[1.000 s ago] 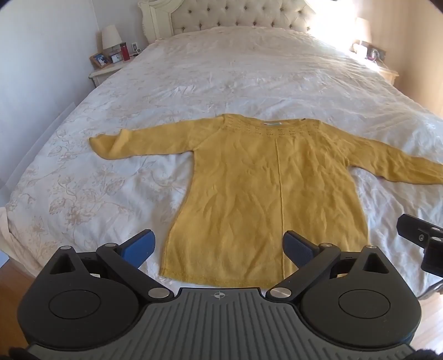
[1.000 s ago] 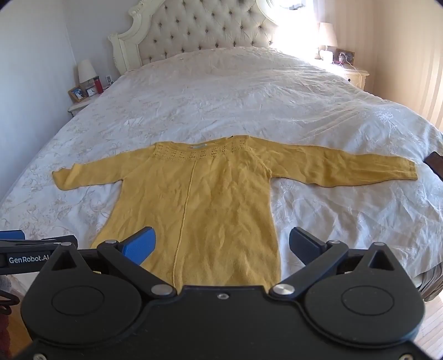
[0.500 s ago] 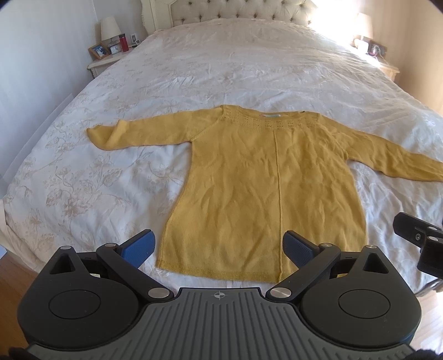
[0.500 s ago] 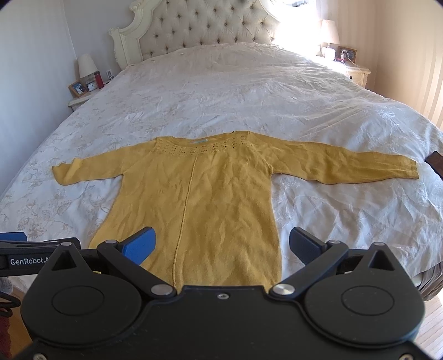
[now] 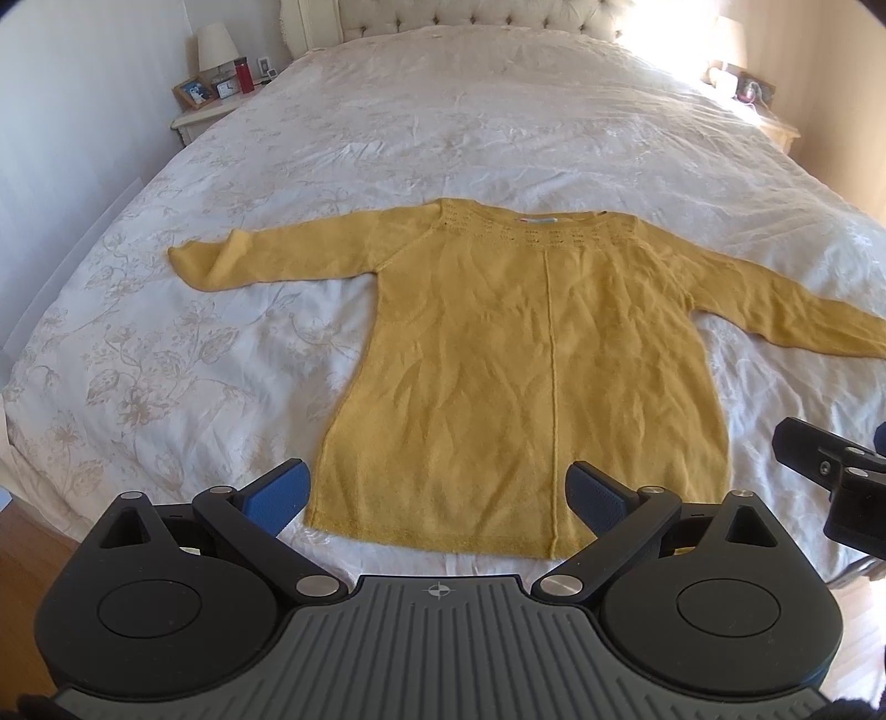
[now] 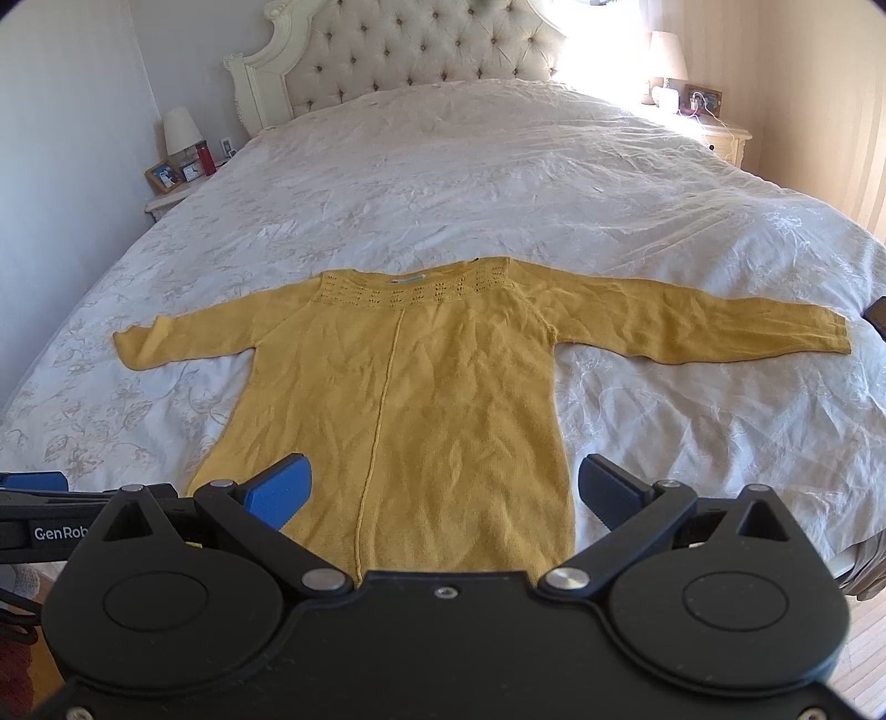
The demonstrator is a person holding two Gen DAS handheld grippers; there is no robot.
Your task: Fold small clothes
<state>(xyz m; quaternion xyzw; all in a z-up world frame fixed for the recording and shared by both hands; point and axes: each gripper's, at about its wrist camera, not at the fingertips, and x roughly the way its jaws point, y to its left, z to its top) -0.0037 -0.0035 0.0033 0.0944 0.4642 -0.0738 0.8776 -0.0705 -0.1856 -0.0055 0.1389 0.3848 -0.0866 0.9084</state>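
On the bed, near its foot edge, one yellow sweater lies flat, face up, both sleeves spread out sideways, neckline toward the headboard, hem toward the cameras. A small label sits inside the neckline, too small to read. One raised seam runs down the middle of the front, and a band of eyelet knit crosses below the collar.

Only readable writing: "GenRob", cut off, in white on the black body of the left tongs, seen at the left edge of the right wrist view.

Two tongs in all. Left tongs: spread wide, nothing held, blue pads either side of the sweater's hem, above the fabric and not gripping it. Right tongs: likewise spread wide and empty, over the lower right part of the sweater body; whether the pads touch the cloth cannot be told.

The bedspread is white with a pale floral pattern, wrinkled. Two nightstands: the left nightstand carries one lamp, one red bottle, one framed photo and a small clock-like item; the right nightstand carries one lamp and a framed picture, washed out by bright window light. Wooden floor shows at the lower corners.
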